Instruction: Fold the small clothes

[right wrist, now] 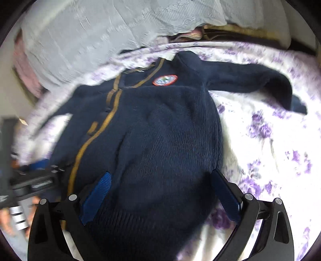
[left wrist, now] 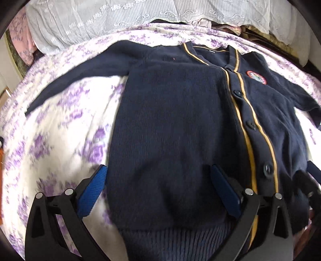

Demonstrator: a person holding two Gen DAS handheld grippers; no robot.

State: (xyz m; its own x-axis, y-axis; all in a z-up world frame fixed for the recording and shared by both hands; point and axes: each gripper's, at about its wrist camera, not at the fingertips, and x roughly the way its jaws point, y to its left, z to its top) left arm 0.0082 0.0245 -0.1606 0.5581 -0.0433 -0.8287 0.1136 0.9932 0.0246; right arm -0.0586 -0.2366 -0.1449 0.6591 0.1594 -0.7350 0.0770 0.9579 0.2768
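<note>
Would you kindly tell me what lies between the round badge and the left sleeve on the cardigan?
In the left wrist view, the yellow-trimmed button placket and the plain navy front panel of the cardigan lie between the round badge and the left sleeve.

I count one navy cardigan (left wrist: 170, 124) with one round badge (left wrist: 256, 77), three visible buttons (left wrist: 267, 169), two sleeves, on one floral bedsheet (left wrist: 60, 130); two tools.

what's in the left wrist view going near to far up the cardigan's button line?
Ribbed hem → lowest button → middle button → upper button → round badge → floral bedsheet → white lace fabric.
</note>
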